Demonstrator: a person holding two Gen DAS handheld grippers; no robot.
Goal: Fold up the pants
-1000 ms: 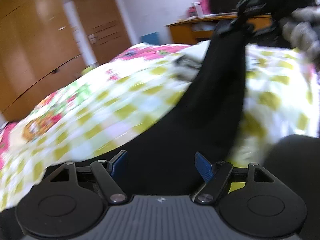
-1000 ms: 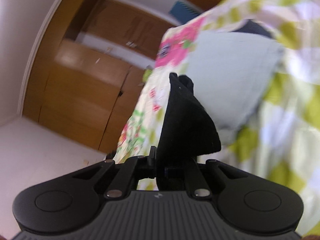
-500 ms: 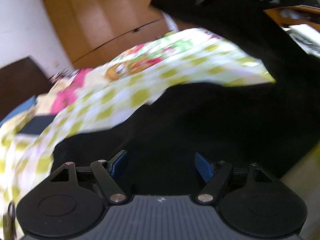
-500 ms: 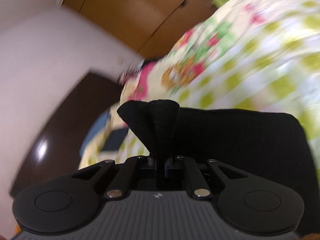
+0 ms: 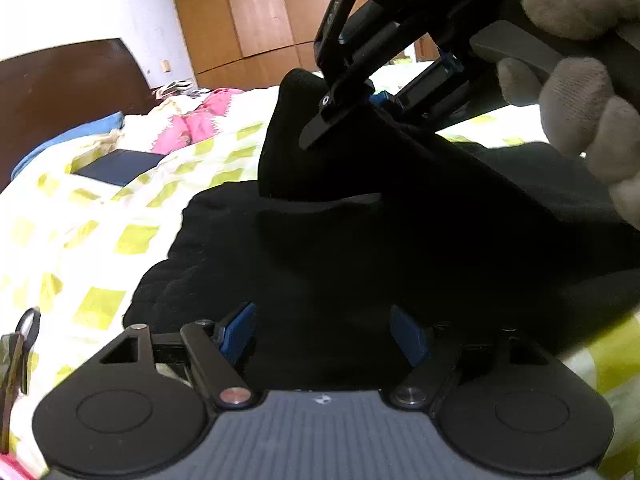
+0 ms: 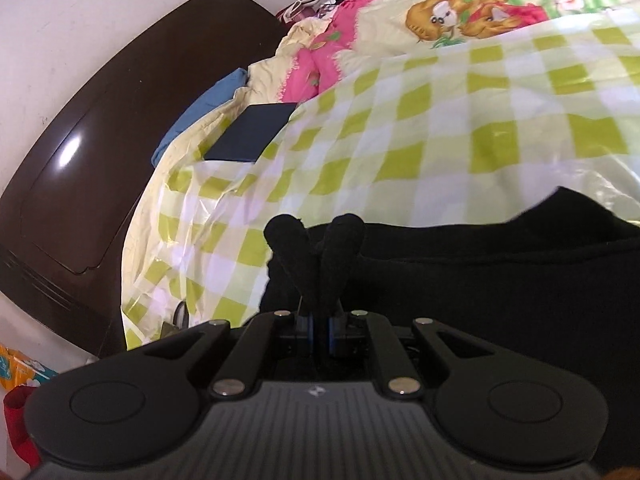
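While the black pants [image 5: 360,248] lie spread on the bed [image 5: 100,240] w/ its green-check cover, the right claw [image 6: 319,320] is clenched on a bunched edge of the fabric, two folds poking up btwn its fingers; seen from the left wrist, it holds that edge raised over the rest, prob. to carry it across for a fold. The left claw [image 5: 322,330] sits released, fingers wide apart just over the cloth, gripping nothing, likely ready to pin or smooth the lower layer.
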